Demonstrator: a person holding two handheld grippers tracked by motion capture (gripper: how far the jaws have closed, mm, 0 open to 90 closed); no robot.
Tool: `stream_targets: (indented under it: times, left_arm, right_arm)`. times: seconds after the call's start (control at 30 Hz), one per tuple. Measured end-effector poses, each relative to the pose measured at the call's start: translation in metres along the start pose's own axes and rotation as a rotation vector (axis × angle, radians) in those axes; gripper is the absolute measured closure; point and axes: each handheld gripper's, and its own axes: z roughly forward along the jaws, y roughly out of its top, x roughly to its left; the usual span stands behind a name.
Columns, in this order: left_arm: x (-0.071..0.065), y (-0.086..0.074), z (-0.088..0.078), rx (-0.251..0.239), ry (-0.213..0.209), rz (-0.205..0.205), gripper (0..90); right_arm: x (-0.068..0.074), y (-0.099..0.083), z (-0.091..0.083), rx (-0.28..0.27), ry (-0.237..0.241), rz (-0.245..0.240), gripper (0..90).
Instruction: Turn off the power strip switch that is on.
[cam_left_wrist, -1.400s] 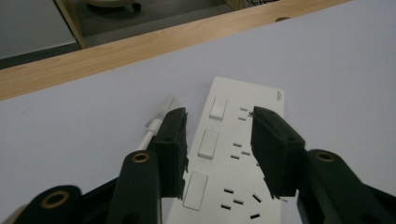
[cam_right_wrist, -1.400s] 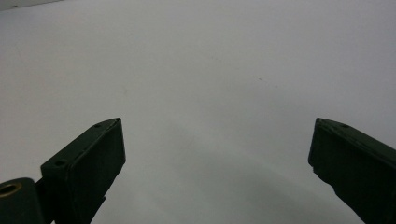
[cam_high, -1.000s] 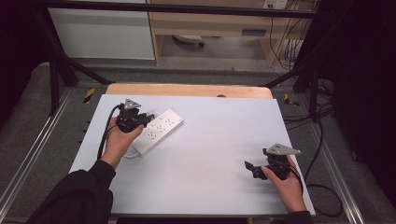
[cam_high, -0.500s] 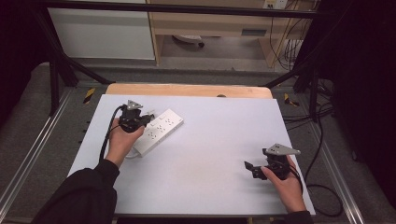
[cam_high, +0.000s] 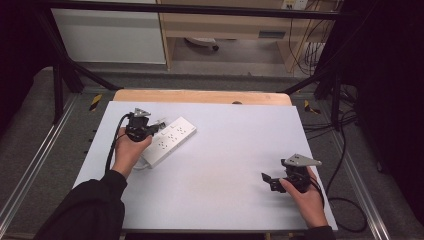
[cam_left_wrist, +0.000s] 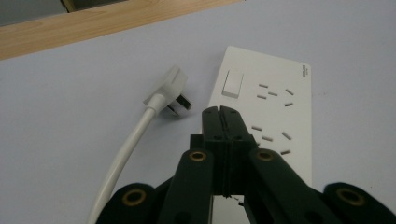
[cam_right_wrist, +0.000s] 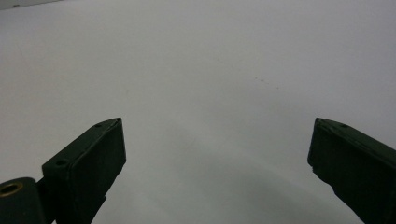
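White power strip (cam_high: 170, 141) lies at the counter's (cam_high: 225, 150) ten o'clock, its plug (cam_left_wrist: 169, 90) just beside it at nine; left gripper (cam_left_wrist: 220, 114), jaws just closed together on nothing, hovers over its near edge; right gripper (cam_high: 267, 181) gapes wide at four o'clock.

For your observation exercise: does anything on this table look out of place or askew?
Slightly. The white power strip lies at a slant on the table, and its own plug rests loose on the surface beside it, plugged into nothing. Nothing looks spilled or damaged.
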Motion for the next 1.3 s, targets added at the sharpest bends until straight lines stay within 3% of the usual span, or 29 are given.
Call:
stream_targets:
  times: [0.57, 1.3]
  left_arm:
    - [0.003, -0.009, 0.009, 0.054, 0.002, 0.005, 89.9]
    - [0.0, -0.017, 0.018, 0.074, 0.003, 0.01, 90.0]
  right_arm:
    - [0.001, 0.0, 0.0, 0.002, 0.006, -0.012, 4.6]
    - [0.001, 0.0, 0.001, 0.009, 0.008, -0.008, 4.6]
